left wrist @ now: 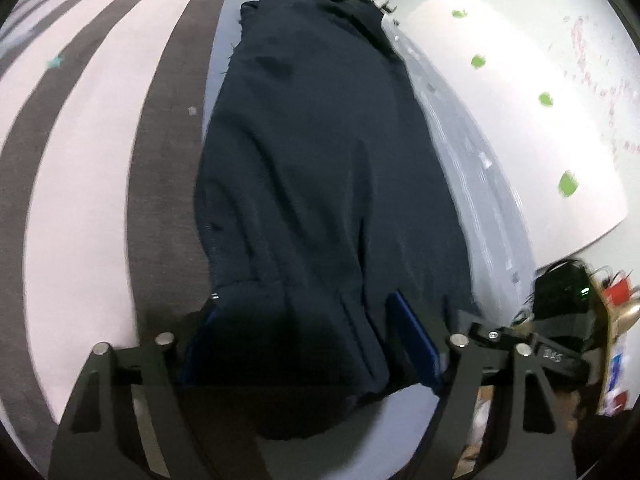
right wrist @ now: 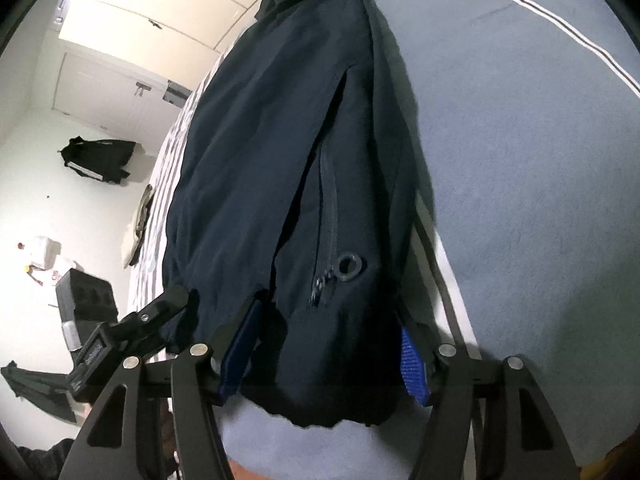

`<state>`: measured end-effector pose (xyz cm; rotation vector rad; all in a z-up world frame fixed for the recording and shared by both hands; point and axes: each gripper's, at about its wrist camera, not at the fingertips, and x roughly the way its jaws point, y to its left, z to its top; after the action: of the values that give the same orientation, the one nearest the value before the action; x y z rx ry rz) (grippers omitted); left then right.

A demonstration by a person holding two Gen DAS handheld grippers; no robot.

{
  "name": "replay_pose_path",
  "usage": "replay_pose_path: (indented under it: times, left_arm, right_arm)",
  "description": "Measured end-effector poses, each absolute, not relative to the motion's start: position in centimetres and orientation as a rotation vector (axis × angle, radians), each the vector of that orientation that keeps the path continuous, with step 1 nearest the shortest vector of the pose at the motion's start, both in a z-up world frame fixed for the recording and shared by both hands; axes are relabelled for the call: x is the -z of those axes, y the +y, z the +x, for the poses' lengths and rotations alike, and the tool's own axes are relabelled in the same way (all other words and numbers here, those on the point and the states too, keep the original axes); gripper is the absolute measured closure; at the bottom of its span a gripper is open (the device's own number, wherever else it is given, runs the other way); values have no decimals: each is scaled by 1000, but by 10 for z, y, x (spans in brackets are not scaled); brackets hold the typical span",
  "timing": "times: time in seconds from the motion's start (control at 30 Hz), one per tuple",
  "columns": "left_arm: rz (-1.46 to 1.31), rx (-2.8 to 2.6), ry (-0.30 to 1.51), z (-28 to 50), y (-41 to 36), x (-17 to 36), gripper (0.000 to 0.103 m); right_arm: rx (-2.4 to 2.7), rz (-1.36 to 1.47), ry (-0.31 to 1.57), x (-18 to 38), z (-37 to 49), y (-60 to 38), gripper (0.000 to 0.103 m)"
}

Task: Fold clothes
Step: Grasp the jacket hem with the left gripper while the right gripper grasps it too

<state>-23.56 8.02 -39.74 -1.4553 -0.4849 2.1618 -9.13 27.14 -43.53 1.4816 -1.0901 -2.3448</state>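
A dark navy garment [left wrist: 320,168] with a zip and a round eyelet [right wrist: 351,267] lies lengthwise on a grey-blue sheet [right wrist: 520,168]. It stretches away from both grippers. My left gripper [left wrist: 306,340] straddles its near end, a blue pad [left wrist: 414,340] on either side of the bunched cloth. My right gripper [right wrist: 326,356] straddles the same end beside it. The inner faces of its blue pads [right wrist: 412,364] show, so the cloth sits loose between them. Both stand open around the cloth. Each view shows the other gripper's black body at its edge.
A pink and grey striped blanket [left wrist: 100,160] covers the bed on the left. A white board with green spots [left wrist: 520,120] lies beyond the bed's right side. On the floor lie a black bag [right wrist: 100,160] and a black box [right wrist: 86,292], below cream wardrobe doors [right wrist: 140,20].
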Motion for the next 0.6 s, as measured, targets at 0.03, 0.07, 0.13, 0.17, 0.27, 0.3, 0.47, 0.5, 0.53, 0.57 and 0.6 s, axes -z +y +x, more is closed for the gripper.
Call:
replay_pose_path:
  times: [0.03,0.07,0.13,0.17,0.27,0.3,0.47,0.5,0.53,0.57,0.6]
  left_arm:
    - [-1463,-2165,-474,-240,81,397,26]
    - [-1473,-2157,-515,-241,77,398,26]
    - [-1493,-2127,-579,-241,70,400,26]
    - [-1502,-2111,-600,-242,68,401,27]
    - [-1529,-2080,-582,-240,73,400,27]
    - [-1537,-2065,-586,-240,75,400,27]
    - [-1512,-2071,-614,-258,85,399,27]
    - [-1498,-2075,-622,-264,88,398,27]
    - [-1484,-2079,-631,-270,91,397,27]
    - [-1469,-2083,-639,-276,94,396,28]
    - [-1455,-2098,-621,-282,98,394,29]
  right_arm:
    - [2347,1511,-1043,435,-89,270,46]
    - [2339,1523,-1037,435,-87,272,48]
    - [2302,1535,-1082,438,-80,278,48]
    - [2290,1532,-1103,440,-79,279,49]
    - [2285,1544,-1096,441,-77,275,49]
    - [2284,1550,-1092,441,-78,274,49]
    - [2285,1553,-1096,442,-83,269,46]
    - [2286,1549,-1105,442,-85,271,46]
    - [2288,1543,-1110,442,-88,271,46]
    - [2299,1534,-1092,441,-91,270,46]
    - [2309,1525,-1072,441,-92,274,46]
